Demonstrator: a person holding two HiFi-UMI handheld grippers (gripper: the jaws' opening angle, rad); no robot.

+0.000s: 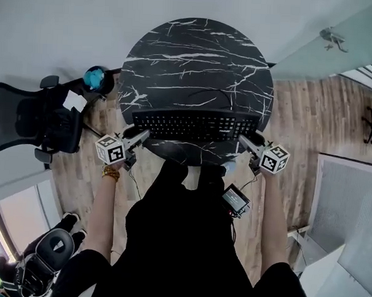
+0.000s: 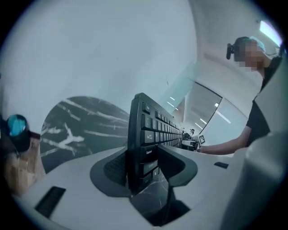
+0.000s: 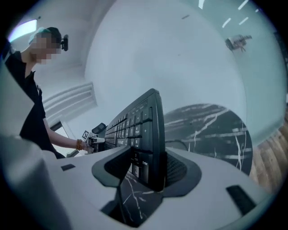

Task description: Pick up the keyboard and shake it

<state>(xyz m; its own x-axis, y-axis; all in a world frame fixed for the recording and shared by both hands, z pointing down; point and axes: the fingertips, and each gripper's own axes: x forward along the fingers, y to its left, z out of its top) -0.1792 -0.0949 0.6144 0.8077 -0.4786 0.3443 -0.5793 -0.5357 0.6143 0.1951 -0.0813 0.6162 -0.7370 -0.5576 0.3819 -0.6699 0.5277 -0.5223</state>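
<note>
A black keyboard (image 1: 196, 125) hangs over the near edge of a round black marble table (image 1: 196, 59), held at both ends. My left gripper (image 1: 139, 136) is shut on its left end and my right gripper (image 1: 246, 141) on its right end. In the left gripper view the keyboard (image 2: 148, 130) stands on edge between the pads of the left gripper (image 2: 144, 166), with the table (image 2: 76, 121) below it. The right gripper view shows the same on the other end: the keyboard (image 3: 139, 126) is clamped in the right gripper (image 3: 144, 168) above the table (image 3: 211, 130).
A black office chair (image 1: 33, 123) with a blue object (image 1: 93, 78) on it stands left of the table. Another chair (image 1: 46, 249) is at the bottom left. A thin cable (image 1: 213, 93) lies on the tabletop. A white panel (image 1: 349, 207) stands at the right on the wooden floor.
</note>
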